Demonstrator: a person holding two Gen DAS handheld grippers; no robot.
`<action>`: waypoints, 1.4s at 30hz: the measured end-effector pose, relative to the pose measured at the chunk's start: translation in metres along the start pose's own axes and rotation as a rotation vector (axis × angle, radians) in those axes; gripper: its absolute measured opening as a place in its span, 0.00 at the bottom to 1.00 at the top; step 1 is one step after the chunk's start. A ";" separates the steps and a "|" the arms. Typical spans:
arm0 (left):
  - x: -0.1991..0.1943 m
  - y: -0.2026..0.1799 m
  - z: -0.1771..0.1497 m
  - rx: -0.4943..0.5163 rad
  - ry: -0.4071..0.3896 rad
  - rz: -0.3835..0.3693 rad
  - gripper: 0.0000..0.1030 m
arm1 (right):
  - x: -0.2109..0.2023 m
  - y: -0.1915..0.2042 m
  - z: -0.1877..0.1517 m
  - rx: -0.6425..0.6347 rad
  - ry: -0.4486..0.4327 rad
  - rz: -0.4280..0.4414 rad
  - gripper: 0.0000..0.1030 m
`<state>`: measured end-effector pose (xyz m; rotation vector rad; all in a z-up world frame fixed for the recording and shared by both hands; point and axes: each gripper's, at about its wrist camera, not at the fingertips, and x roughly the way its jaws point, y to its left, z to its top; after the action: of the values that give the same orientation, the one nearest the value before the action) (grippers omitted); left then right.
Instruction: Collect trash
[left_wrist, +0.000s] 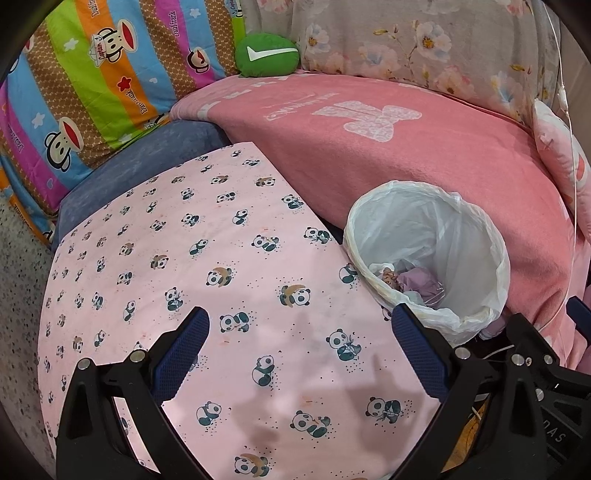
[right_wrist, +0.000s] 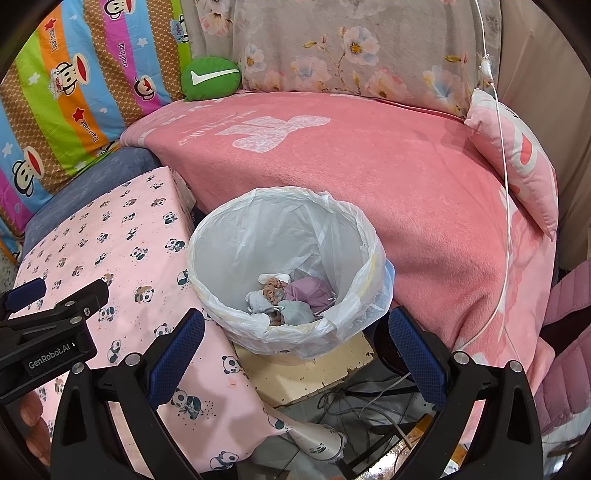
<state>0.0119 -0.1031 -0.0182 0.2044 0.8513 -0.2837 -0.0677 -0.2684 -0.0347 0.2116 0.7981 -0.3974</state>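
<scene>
A round bin lined with a white plastic bag (right_wrist: 258, 221) stands beside a table covered by a pink panda-print cloth (left_wrist: 221, 258). Crumpled trash, purple, grey and orange pieces (right_wrist: 291, 297), lies at the bin's bottom; it also shows in the left wrist view (left_wrist: 410, 282). My left gripper (left_wrist: 299, 328) is open and empty above the panda cloth, left of the bin (left_wrist: 480, 236). My right gripper (right_wrist: 295, 328) is open and empty, just in front of the bin's near rim. The left gripper also shows in the right wrist view (right_wrist: 59, 295) at the far left.
A pink blanket (right_wrist: 406, 177) covers the bed behind the bin. A green cushion (right_wrist: 210, 77), a striped monkey-print quilt (right_wrist: 74, 92) and a floral pillow (right_wrist: 351, 55) lie at the back. A white cord (right_wrist: 508, 221) hangs at right. Cables (right_wrist: 369, 406) lie on the floor below.
</scene>
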 end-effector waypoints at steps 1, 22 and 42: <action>0.000 0.000 0.000 0.001 -0.001 0.001 0.92 | 0.000 0.000 0.000 -0.001 0.000 0.001 0.96; 0.001 0.000 -0.002 0.007 0.001 0.000 0.92 | 0.002 0.001 -0.003 -0.002 0.005 0.000 0.96; 0.004 -0.001 -0.004 0.018 0.001 -0.009 0.92 | 0.003 0.001 -0.004 0.001 0.004 0.000 0.96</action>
<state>0.0106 -0.1035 -0.0239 0.2179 0.8509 -0.2999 -0.0684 -0.2671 -0.0396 0.2130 0.8018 -0.3978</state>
